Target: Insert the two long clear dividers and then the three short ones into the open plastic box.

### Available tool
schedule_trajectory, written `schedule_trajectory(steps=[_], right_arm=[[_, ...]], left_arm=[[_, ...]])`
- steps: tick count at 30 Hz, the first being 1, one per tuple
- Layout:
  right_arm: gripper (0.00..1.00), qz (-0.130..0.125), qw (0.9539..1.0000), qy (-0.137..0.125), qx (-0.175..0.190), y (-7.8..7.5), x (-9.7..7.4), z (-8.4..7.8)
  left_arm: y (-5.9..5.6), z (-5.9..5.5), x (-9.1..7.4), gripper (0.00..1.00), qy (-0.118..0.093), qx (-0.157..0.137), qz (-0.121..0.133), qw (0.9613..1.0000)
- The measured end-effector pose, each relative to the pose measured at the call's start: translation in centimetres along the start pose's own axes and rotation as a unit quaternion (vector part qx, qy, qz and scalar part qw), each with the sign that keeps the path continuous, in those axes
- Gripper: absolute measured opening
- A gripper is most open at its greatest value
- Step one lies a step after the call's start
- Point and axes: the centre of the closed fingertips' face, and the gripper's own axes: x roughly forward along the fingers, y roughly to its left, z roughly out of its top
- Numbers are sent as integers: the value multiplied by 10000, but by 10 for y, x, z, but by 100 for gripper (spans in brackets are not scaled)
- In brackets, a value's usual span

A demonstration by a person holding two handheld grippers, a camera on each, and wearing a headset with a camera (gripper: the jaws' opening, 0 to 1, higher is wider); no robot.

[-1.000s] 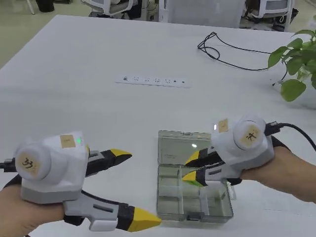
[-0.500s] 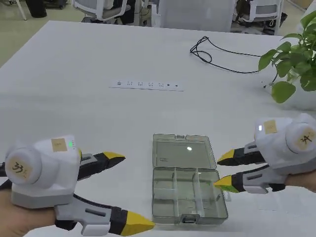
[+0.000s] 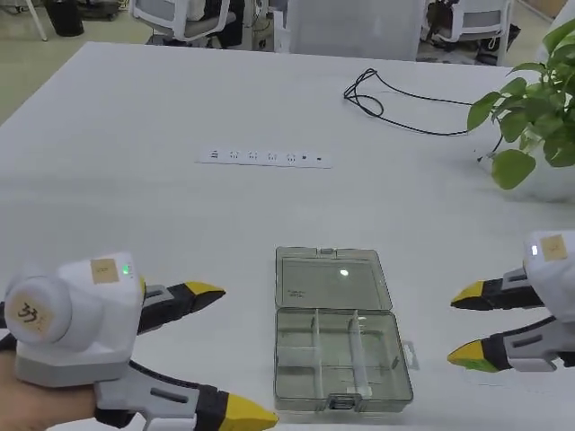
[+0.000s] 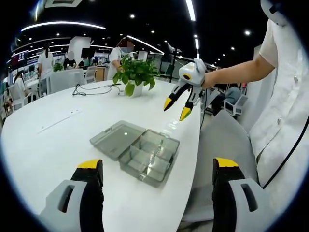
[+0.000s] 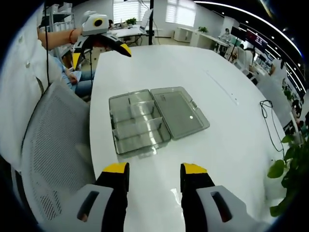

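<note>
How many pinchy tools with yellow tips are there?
2. The left tool is held to the left of the open plastic box, jaws apart. The right tool is held to the box's right, jaws apart too. None seems hidden.

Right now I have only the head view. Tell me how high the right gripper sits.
Observer: In the left gripper view the right gripper is held well above the table, with its jaws open and nothing between them.
Operator: Now report the left one.
Observer: The right gripper view shows the left gripper held above the table too, jaws open, well apart from the plastic box.
</note>
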Motion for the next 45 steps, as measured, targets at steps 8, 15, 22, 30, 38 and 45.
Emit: schedule_trajectory(steps=[8, 15, 22, 30, 38, 45], right_arm=[[50, 280, 9967, 586, -477, 4, 10, -38], [51, 465, 9874, 1230, -885, 3, 21, -74], [48, 531, 9801, 1581, -1080, -6, 35, -101], [47, 600, 9765, 1735, -1124, -17, 42, -113], [45, 680, 9749, 1820, -1090, -21, 43, -118], [40, 669, 9775, 1777, -923, -22, 43, -117]], left_arm=[[1, 0, 0, 97, 9, -32, 19, 10000], [3, -1, 1, 97, 29, -36, 55, 10000], [3, -5, 2, 98, 100, -42, 38, 9999], [4, -7, 5, 98, 113, -84, -6, 9999], [5, -8, 8, 100, 117, -95, -25, 9999], [3, -10, 10, 100, 154, -115, -94, 9998]])
